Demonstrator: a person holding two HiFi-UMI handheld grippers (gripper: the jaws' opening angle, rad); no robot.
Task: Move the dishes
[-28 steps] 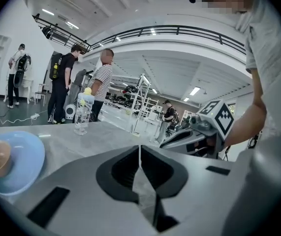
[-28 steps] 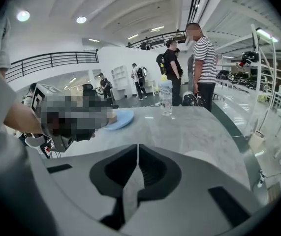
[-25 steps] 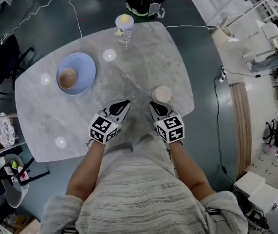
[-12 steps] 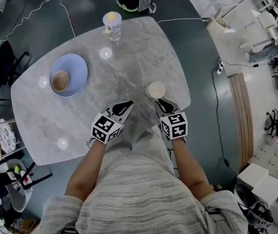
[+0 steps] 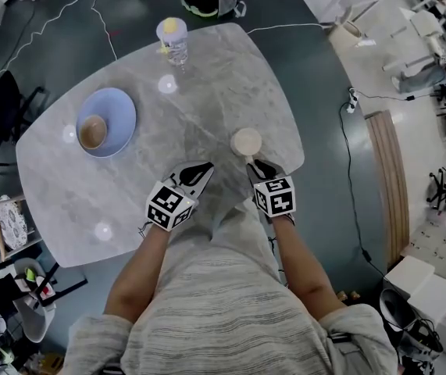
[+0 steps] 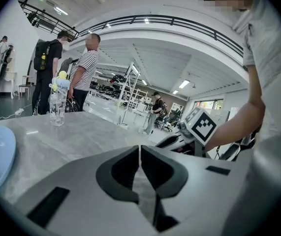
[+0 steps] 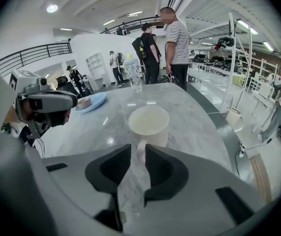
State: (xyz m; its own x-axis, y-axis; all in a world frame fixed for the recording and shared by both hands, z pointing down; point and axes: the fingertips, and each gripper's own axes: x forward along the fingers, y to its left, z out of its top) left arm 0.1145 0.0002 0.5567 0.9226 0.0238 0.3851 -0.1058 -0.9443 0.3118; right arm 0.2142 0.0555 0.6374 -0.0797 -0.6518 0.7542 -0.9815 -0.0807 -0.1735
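Note:
A cream mug (image 5: 246, 141) stands near the table's right edge, its handle turned towards me. My right gripper (image 5: 261, 167) sits just behind it. In the right gripper view the mug (image 7: 149, 123) fills the middle, and its handle (image 7: 140, 145) pokes into the gap at the fingertips of the right gripper (image 7: 138, 148). The jaws have just been opening and do not press on the handle. My left gripper (image 5: 194, 172) hovers over bare marble, shut and empty, as the left gripper (image 6: 140, 149) view confirms. A blue plate (image 5: 115, 108) holding a small brown bowl (image 5: 92, 131) lies at the left.
A water bottle (image 5: 173, 39) with a yellow cap stands at the table's far edge. The marble table (image 5: 207, 92) ends close to the right of the mug. Several people stand beyond the table (image 6: 86, 58). Cables run across the floor.
Both grippers have drifted a little to the right over the table. The mug stands in the same spot. The right gripper's jaws sit slightly wider at the handle.

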